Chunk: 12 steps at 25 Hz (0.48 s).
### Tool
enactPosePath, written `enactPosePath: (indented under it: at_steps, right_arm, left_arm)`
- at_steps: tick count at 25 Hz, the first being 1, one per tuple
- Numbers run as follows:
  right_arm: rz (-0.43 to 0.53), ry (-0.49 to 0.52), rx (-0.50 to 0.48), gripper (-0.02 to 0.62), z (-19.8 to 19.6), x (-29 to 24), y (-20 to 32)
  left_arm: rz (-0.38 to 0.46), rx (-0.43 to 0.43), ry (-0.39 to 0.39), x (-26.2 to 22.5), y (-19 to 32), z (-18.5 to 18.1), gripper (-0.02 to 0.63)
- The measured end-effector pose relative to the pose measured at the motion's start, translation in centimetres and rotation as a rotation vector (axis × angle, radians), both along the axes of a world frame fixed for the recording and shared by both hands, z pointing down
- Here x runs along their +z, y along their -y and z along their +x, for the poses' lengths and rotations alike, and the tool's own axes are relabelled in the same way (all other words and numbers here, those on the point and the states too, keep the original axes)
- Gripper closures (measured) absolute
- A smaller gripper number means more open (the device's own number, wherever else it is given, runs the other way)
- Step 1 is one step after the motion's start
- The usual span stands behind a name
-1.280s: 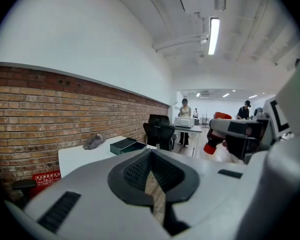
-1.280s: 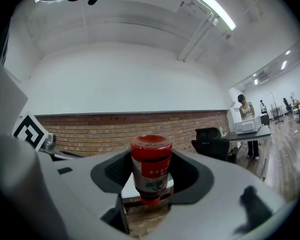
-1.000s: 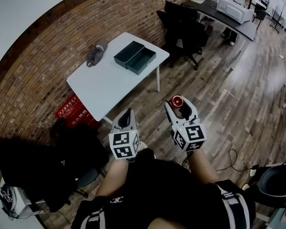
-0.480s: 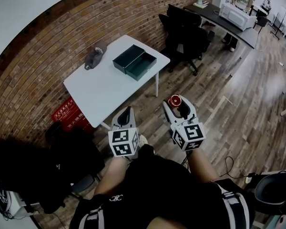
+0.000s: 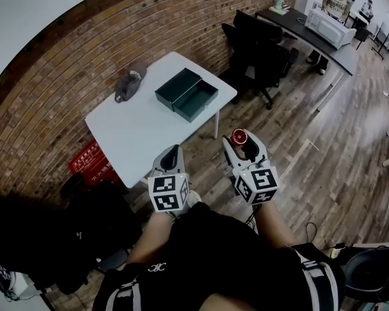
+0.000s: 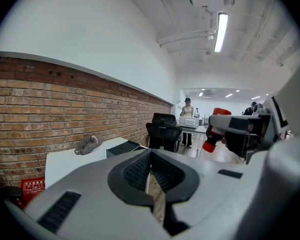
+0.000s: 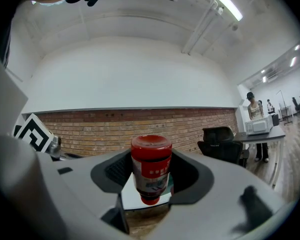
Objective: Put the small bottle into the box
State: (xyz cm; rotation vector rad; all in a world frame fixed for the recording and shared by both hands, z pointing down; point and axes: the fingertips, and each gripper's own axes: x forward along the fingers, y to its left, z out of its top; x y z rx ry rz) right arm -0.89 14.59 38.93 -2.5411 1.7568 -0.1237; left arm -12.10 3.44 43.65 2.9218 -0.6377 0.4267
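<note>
Holding the small bottle well short of the box

Left gripper [image 5: 173, 153] is hanging near the person, its tongs pressed together on nothing. Farther off, the dark green box [image 5: 187, 94] is lying open on the white table [image 5: 136, 128] — both halves are looking empty. Right gripper [image 5: 241, 142] is pinching the small bottle [image 7: 151, 169] around its labelled body, red top showing. It is probably light, rigid plastic — smooth, so a mid-body grip is suiting it.

- I count one table [image 5: 142, 118].
- On the table: one box [image 5: 187, 94], one grey cap [image 5: 129, 80].
- Beside the table: one red crate [image 5: 94, 162].
- Two grippers: left gripper [image 5: 173, 150], right gripper [image 5: 242, 144].
- One small bottle [image 7: 151, 166].
</note>
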Motion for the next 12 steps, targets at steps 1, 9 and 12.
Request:
enactPosePath:
  at_steps: [1, 9, 12]
  right_arm:
    - [0.002, 0.0, 0.0, 0.374, 0.5, -0.1, 0.8]
    - [-0.014, 0.004, -0.002, 0.374, 3.6, -0.7, 7.8]
    - [-0.023, 0.002, -0.015, 0.374, 4.1, -1.0, 10.8]
  left_arm:
    - [-0.001, 0.0, 0.002, 0.0, 0.9, 0.5, 0.594]
    - [-0.02, 0.011, -0.003, -0.1, 7.5, 3.7, 0.594]
    - [-0.041, 0.01, -0.008, 0.1, 10.4, 4.4, 0.594]
